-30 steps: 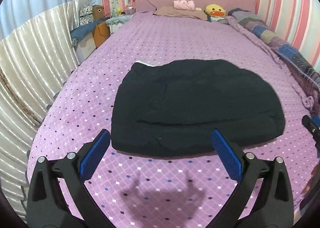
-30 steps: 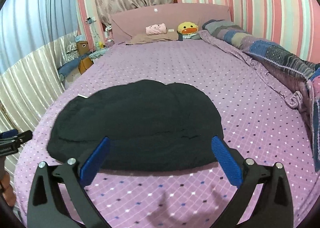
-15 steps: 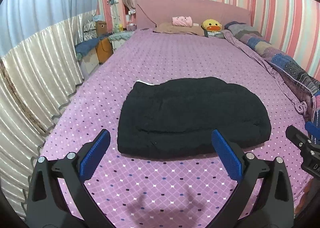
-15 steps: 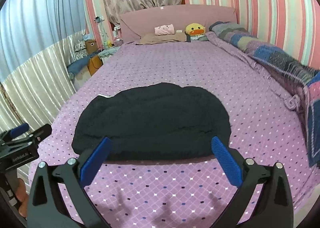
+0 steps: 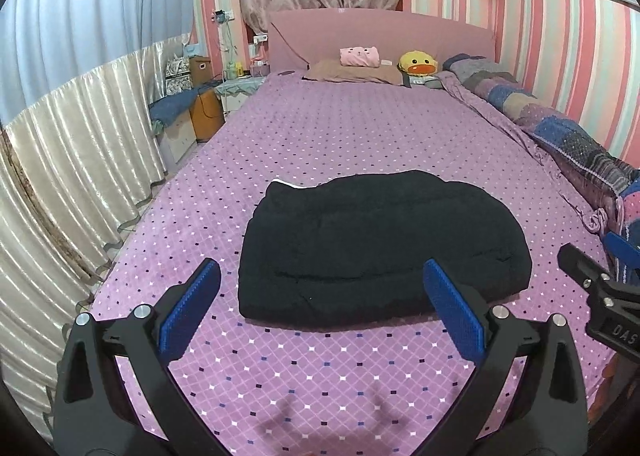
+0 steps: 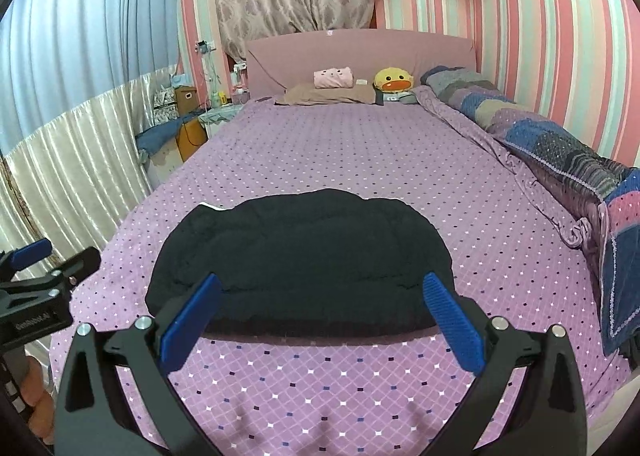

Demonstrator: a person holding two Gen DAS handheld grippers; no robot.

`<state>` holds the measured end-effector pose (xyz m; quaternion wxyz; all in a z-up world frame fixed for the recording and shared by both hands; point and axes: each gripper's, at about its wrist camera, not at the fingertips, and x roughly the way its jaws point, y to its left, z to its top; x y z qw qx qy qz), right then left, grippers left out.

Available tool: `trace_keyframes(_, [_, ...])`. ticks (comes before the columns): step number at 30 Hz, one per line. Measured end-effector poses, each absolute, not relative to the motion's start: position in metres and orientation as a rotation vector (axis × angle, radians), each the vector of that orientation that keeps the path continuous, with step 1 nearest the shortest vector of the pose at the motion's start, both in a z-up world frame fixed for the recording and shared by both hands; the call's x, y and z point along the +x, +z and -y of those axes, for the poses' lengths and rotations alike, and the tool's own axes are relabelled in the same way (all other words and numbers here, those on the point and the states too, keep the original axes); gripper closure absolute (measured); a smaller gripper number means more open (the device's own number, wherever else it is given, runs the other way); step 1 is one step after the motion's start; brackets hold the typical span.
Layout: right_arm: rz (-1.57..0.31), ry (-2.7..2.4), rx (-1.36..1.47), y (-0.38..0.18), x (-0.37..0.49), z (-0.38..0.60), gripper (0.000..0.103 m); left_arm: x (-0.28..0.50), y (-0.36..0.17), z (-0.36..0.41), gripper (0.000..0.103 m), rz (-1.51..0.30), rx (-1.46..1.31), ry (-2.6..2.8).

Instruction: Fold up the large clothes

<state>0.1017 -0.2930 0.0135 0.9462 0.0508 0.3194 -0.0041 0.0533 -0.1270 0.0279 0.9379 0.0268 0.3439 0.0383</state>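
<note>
My left gripper [image 5: 320, 310] and right gripper [image 6: 320, 312] both gape wide, holding nothing, low in frame; the folded black garment [image 5: 380, 244] lies mid-frame on the purple bedspread [image 5: 360, 136].

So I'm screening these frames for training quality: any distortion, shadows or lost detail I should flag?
Left wrist view: strong fisheye bends the striped wall and pleated cream curtain, corners vignetted black; the folded black padded garment shows little surface detail; soft gripper shadows fall on the purple dotted bedspread. Right wrist view: same curvature and dark corners, the garment equally dark; focus looks sharp in both.
</note>
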Motion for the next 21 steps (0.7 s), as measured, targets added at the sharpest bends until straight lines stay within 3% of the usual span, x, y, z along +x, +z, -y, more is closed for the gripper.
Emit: trace_keyframes(21, [-0.642,-0.064,0.09,0.026,0.102,0.293,0.002,0.046,0.031,0.119,0.003,-0.711,0.028,0.051])
